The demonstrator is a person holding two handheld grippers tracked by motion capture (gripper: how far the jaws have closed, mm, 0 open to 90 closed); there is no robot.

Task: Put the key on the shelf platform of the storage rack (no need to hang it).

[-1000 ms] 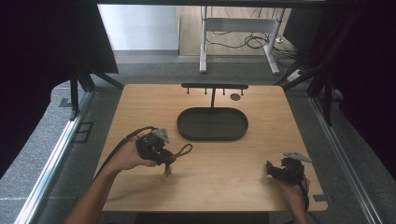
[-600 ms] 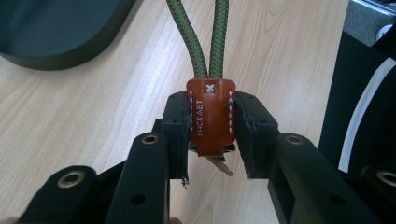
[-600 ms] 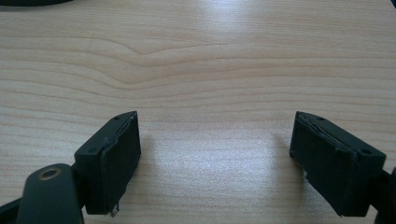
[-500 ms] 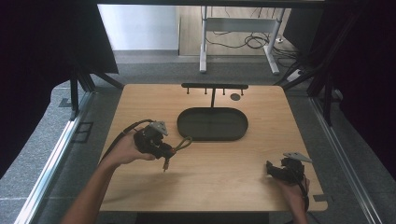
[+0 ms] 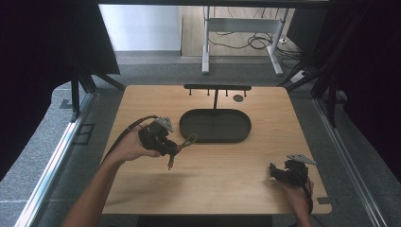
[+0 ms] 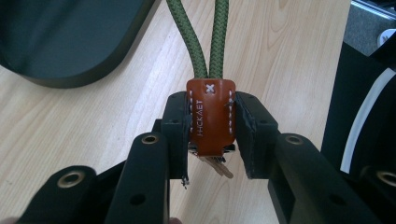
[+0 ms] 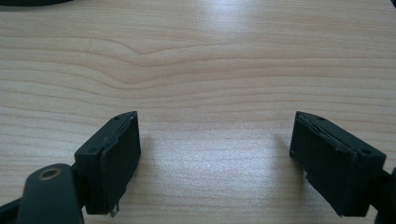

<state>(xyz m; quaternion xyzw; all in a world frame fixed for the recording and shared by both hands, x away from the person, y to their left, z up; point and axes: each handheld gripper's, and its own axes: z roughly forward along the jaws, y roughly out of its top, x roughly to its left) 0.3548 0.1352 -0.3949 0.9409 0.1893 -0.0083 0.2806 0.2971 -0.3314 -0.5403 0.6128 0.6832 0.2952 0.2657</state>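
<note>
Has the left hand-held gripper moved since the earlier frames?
Yes. The left hand-held gripper, clamping the keychain, has shifted slightly farther up the table, toward the tray.

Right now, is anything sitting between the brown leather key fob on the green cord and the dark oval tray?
Nothing visible. The left gripper holds the brown leather key fob above bare wooden table, just left of the dark oval tray.
</note>
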